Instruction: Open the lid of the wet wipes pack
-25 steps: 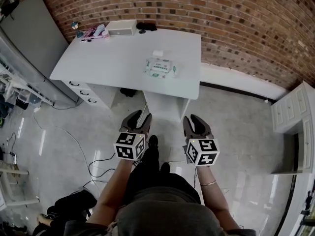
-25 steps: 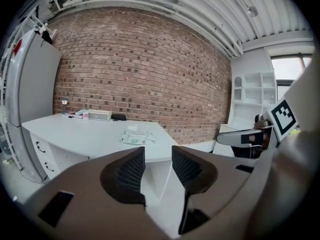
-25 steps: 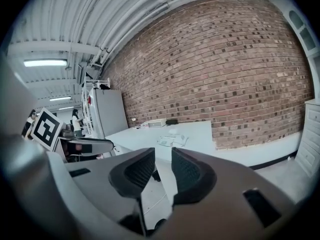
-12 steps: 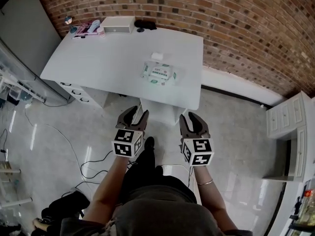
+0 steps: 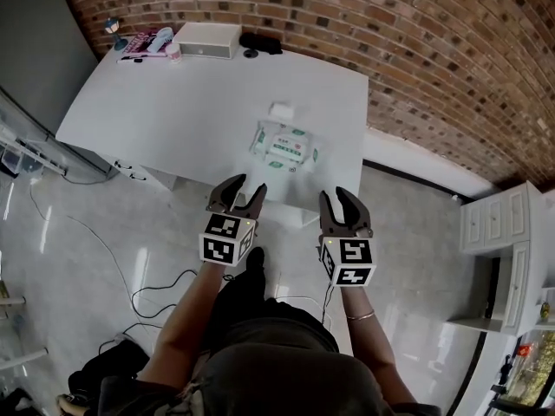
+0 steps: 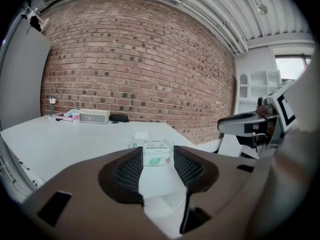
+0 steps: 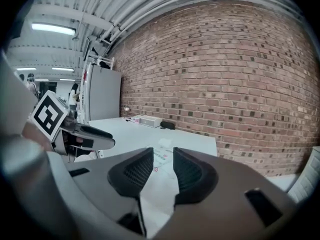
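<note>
Left tongs (image 5: 247, 188) and right tongs (image 5: 337, 198) hang empty, jaws just opening wider. Wipes pack (image 5: 284, 144) sits ahead between them, lying crosswise. Left is nearer.

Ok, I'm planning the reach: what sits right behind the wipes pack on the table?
A small white object lies just behind the wipes pack on the table, too small to identify. In the left gripper view the pack covers its lower part.

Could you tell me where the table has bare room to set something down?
The left half of the table is bare, from the near edge to the white box and pink items at the back. The right front is crowded by the wet wipes pack and a small white item.
</note>
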